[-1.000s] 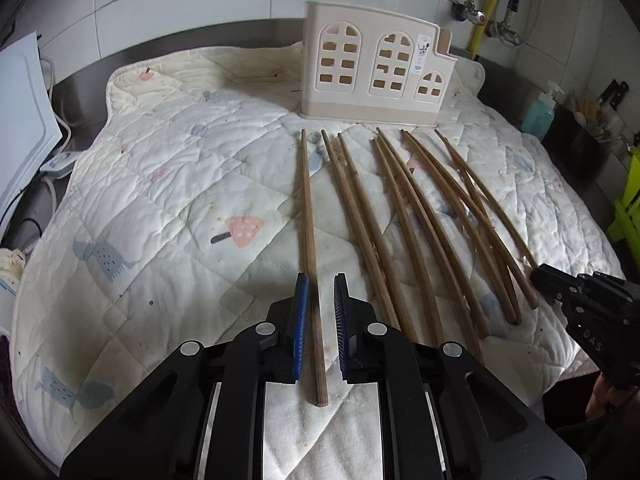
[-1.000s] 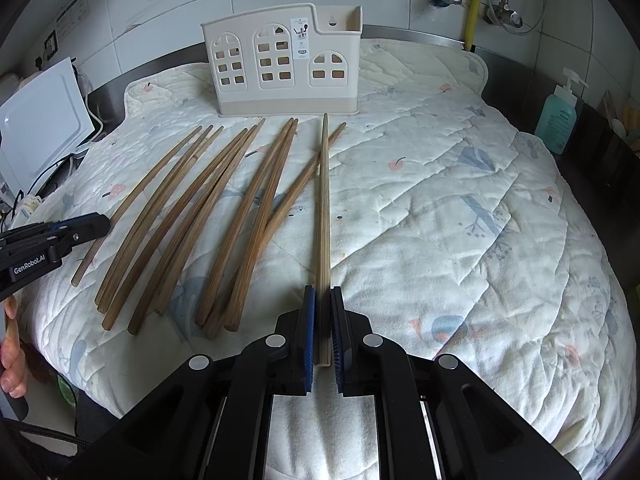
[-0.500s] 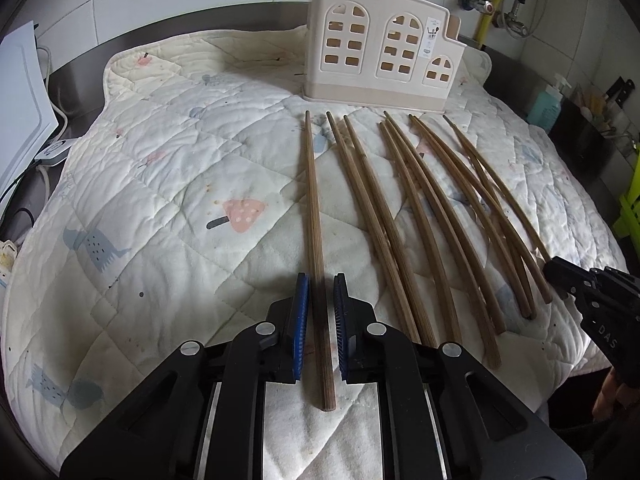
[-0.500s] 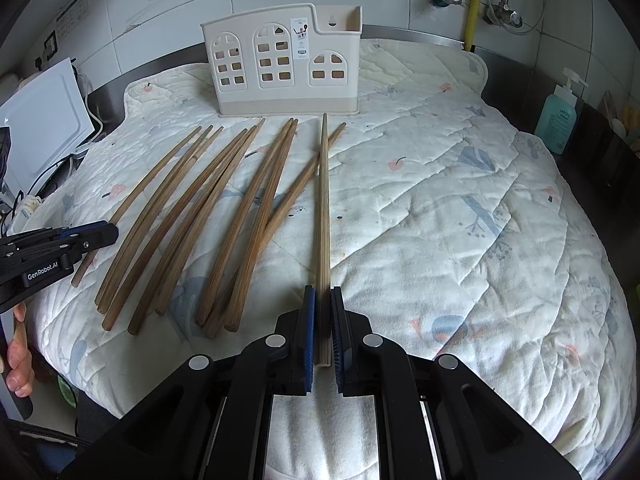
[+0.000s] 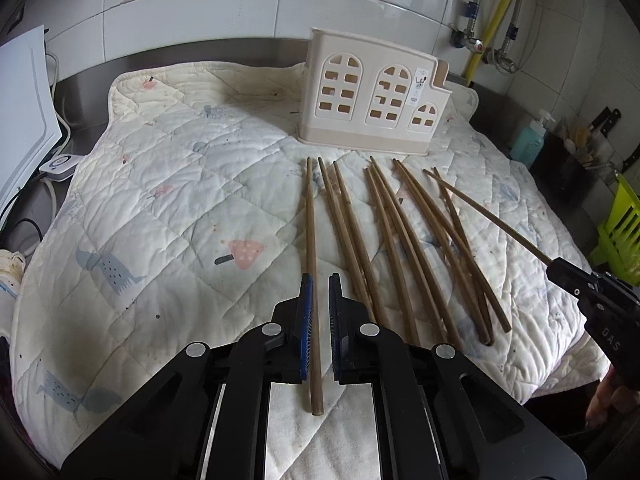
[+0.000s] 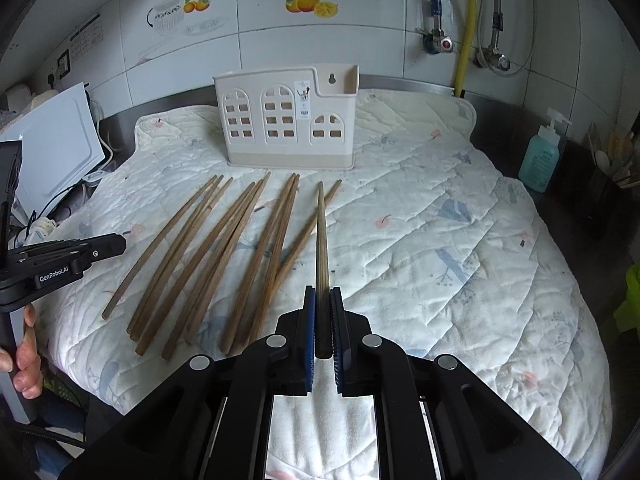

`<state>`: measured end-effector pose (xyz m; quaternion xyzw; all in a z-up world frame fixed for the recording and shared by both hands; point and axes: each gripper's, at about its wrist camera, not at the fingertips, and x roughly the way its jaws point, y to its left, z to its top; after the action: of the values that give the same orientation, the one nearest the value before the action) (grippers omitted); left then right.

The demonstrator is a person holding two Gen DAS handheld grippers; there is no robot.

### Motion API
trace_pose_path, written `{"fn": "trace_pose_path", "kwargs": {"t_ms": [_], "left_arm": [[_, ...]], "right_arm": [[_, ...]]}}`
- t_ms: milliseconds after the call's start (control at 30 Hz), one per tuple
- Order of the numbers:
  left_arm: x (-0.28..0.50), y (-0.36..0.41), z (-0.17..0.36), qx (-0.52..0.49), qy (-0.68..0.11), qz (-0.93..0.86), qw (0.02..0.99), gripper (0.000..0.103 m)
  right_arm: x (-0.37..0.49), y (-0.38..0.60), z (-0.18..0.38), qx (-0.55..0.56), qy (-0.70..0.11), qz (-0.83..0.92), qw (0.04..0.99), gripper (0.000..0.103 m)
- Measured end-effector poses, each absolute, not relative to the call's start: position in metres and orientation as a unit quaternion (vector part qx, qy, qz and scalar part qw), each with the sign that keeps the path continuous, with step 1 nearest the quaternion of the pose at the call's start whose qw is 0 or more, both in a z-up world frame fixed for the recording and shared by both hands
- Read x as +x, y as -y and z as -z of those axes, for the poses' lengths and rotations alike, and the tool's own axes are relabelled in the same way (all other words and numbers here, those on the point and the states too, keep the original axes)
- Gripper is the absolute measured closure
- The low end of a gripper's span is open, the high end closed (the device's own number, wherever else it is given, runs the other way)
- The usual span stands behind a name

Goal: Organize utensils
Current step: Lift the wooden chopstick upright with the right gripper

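Note:
Several brown chopsticks (image 5: 400, 248) (image 6: 224, 256) lie fanned on the quilt in front of the cream holder (image 5: 372, 96) (image 6: 288, 120) with window cut-outs. My right gripper (image 6: 322, 292) (image 5: 560, 268) is shut on one chopstick (image 6: 321, 240) (image 5: 488, 216), held slanting above the others. My left gripper (image 5: 319, 280) (image 6: 122, 242) has its pads close together over the leftmost chopstick (image 5: 310, 220) (image 6: 160, 246). That chopstick rests on the quilt, with a gap to the right pad. In the right wrist view the left fingertips hang apart from it.
The quilt (image 5: 180, 200) covers a steel counter against a tiled wall. A white board (image 5: 20, 120) and cables sit at the left. A blue soap bottle (image 6: 540, 164), a utensil pot and a green rack (image 5: 620, 232) stand at the right. A hand (image 6: 24, 360) grips the left handle.
The right gripper has risen with its chopstick, whose far end has left the quilt. The left jaws have narrowed and that gripper has lifted a little, while the leftmost chopstick stays lying.

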<state>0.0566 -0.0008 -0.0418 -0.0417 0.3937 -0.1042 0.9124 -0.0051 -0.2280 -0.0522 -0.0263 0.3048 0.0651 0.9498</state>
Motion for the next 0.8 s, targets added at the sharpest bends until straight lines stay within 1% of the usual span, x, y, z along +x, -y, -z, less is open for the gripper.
{"fn": "trace_pose_path", "kwargs": {"t_ms": [167,367,433,500,800], "left_arm": [[0.059,0.001,0.032,-0.035,-0.388,0.107,0.915,0.097],[0.056,-0.004,0.046,-0.033,-0.412,0.111,0.904,0.096],[0.055,-0.003,0.051,-0.026,-0.419,0.109,0.901,0.089],[0.054,-0.001,0.055,-0.024,-0.423,0.114,0.899,0.084],[0.054,0.004,0.074,-0.020,-0.442,0.116,0.889,0.084]], "right_arm": [[-0.004,0.228,0.031,-0.037,-0.281,-0.068,0.956,0.096],[-0.004,0.228,0.025,-0.030,-0.279,-0.072,0.957,0.096],[-0.004,0.227,0.027,-0.029,-0.282,-0.073,0.956,0.096],[-0.003,0.227,0.028,-0.027,-0.283,-0.073,0.956,0.096],[-0.001,0.226,0.029,-0.026,-0.285,-0.075,0.955,0.096]]}}
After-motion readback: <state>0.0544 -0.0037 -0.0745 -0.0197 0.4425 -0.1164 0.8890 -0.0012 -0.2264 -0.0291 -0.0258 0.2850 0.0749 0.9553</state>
